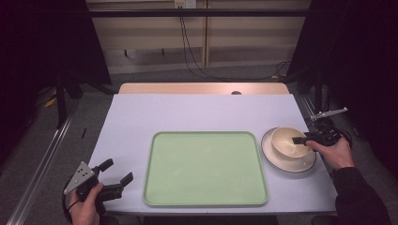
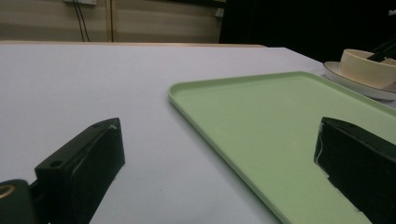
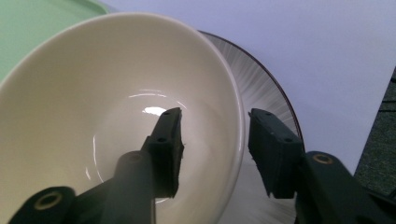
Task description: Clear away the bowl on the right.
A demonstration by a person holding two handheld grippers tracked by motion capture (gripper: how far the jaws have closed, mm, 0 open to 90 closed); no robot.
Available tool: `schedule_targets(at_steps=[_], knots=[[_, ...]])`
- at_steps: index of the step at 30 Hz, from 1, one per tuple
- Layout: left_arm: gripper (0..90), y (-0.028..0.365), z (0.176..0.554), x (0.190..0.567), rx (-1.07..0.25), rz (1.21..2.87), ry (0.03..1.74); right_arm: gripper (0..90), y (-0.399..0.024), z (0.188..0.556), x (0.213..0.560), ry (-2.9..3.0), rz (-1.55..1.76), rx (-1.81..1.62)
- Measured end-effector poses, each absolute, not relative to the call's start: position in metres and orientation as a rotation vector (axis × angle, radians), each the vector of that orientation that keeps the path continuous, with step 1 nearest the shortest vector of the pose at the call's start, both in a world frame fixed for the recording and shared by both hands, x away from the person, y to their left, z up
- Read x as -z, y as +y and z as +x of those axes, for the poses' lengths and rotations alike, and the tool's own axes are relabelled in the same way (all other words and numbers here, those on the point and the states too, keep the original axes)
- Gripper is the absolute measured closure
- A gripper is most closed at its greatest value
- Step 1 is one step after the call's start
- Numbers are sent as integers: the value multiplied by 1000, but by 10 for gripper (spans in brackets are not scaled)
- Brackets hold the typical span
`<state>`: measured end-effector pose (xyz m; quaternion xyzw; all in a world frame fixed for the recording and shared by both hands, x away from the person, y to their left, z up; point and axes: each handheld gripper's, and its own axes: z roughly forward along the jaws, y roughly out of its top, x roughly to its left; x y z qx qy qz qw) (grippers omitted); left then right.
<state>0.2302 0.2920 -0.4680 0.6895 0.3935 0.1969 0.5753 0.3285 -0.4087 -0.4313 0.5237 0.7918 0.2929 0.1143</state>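
Cream bowl sat on a pale, dark-rimmed plate at the right of the surface, just beside the green tray.

The right claw straddled the bowl's right rim, one jaw inside and one outside, parted and not yet pinching. The left claw, spread wide and holding nothing, hovered over the near left corner of the surface, beside the tray's left edge.
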Motion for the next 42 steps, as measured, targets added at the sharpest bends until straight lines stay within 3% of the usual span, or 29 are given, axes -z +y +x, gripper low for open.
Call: schedule_targets(at_steps=[22, 42], knots=[[18, 292, 230, 468, -456, 1617, 918, 772, -407, 334, 442, 2404, 1633, -758], [17, 292, 230, 468, -460, 1613, 927, 840, -407, 336, 440, 2356, 1684, -814]])
